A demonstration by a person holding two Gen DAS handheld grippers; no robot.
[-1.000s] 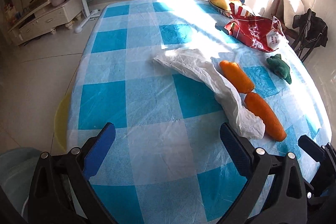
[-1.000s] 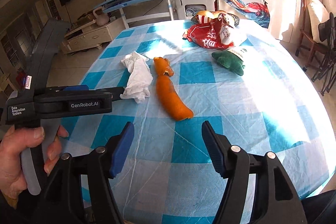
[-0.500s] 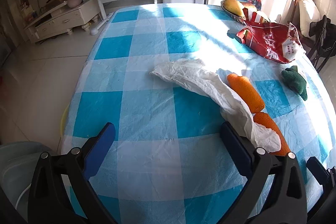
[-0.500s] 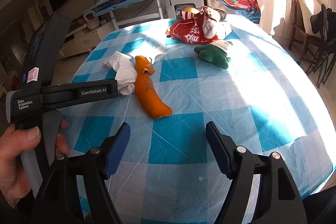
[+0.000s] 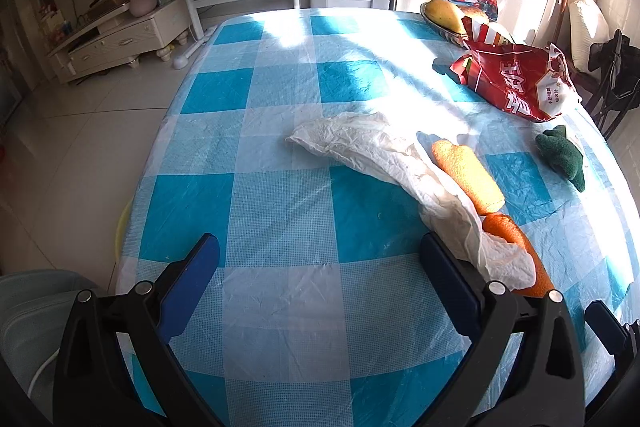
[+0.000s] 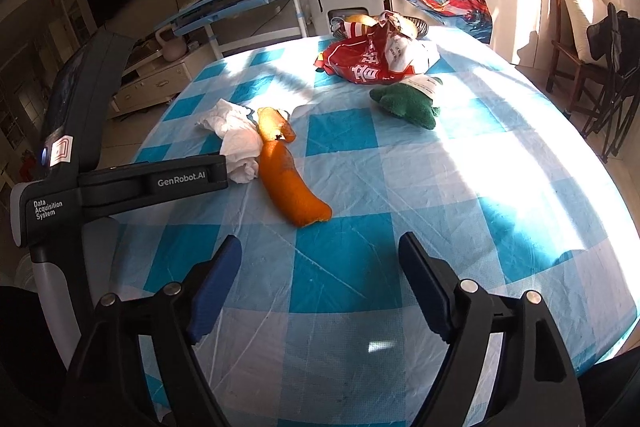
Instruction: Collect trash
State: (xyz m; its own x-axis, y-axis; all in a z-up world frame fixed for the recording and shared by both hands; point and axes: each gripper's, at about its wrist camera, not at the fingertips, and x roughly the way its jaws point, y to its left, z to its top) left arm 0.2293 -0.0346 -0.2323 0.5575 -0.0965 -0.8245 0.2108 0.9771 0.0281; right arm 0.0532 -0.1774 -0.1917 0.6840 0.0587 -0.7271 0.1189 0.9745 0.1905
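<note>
Left tool [image 5: 318, 269]: jaws set wide, nothing between the pads, held above the near part of the desk [image 5: 280, 307], which carries a blue-and-white checked cover. Its right finger stands just beside the near end of the crumpled white tissue [image 5: 384, 155]. The tissue runs away from that finger, ahead and toward the tool's centre line. Two pieces of orange peel [image 5: 468, 175] lie along the tissue's right edge, touching it, the nearer piece partly under its bunched end.

Right tool [image 6: 320, 267]: jaws have just been opening and now stand wide, with nothing between them. The orange peel lies ahead of its left finger, apart from it. The tissue sits beyond, left of the peel and partly hidden behind the left tool's body.

Farther ahead of both tools: a red snack bag [image 6: 368, 63], and a green plush toy [image 6: 408, 103] just in front of it.
</note>
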